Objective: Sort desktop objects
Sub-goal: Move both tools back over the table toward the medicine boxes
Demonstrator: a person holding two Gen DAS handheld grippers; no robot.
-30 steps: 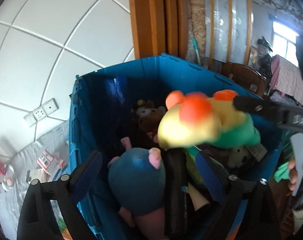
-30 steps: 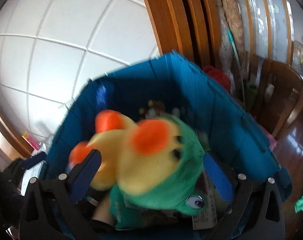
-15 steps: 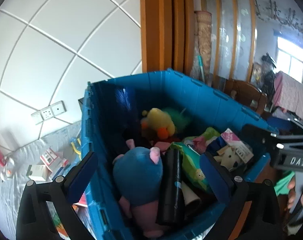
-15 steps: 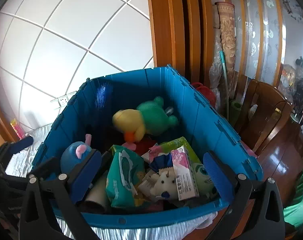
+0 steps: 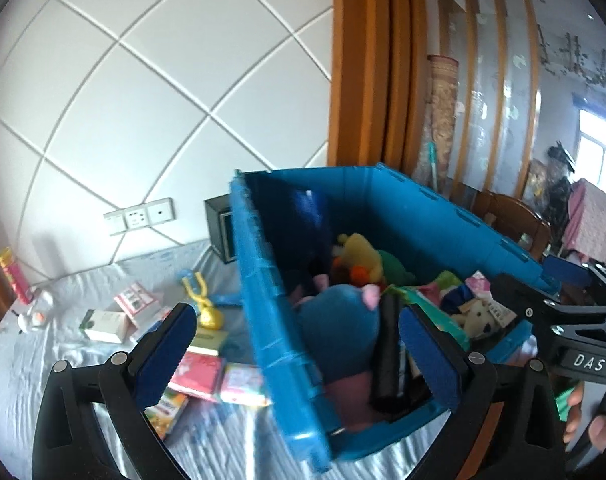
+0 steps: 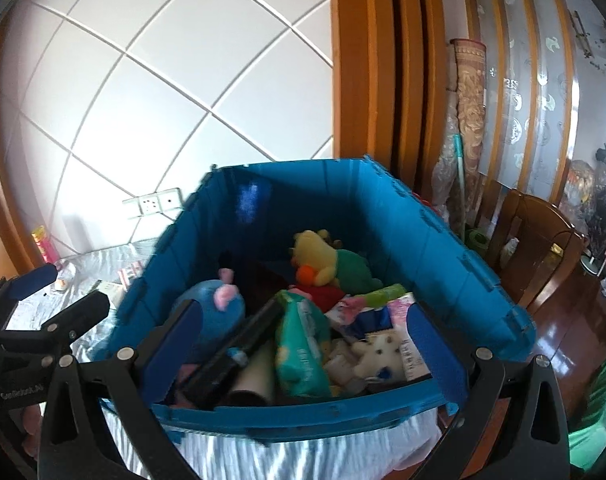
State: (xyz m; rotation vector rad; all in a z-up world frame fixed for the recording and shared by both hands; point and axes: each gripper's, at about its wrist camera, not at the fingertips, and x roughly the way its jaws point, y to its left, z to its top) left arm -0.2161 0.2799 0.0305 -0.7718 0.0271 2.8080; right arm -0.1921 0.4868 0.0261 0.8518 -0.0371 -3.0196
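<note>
1. Left gripper (image 5: pixel 307 354) is held wide open, nothing between its pads
2. Right gripper (image 6: pixel 303 346) is likewise spread, empty
3. Yellow-and-green plush duck (image 6: pixel 329 266) is seen lying inside the blue crate (image 6: pixel 443 240)

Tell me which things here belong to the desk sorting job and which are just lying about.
Job:
- deep blue plastic crate holding toys
- yellow and green plush duck inside it
- round blue plush with pink ears inside it
- small cardboard boxes on the grey cloth
- yellow plastic toy beside them

Lying about:
- white wall sockets
- brown wooden chair
- rolled patterned rug
</note>
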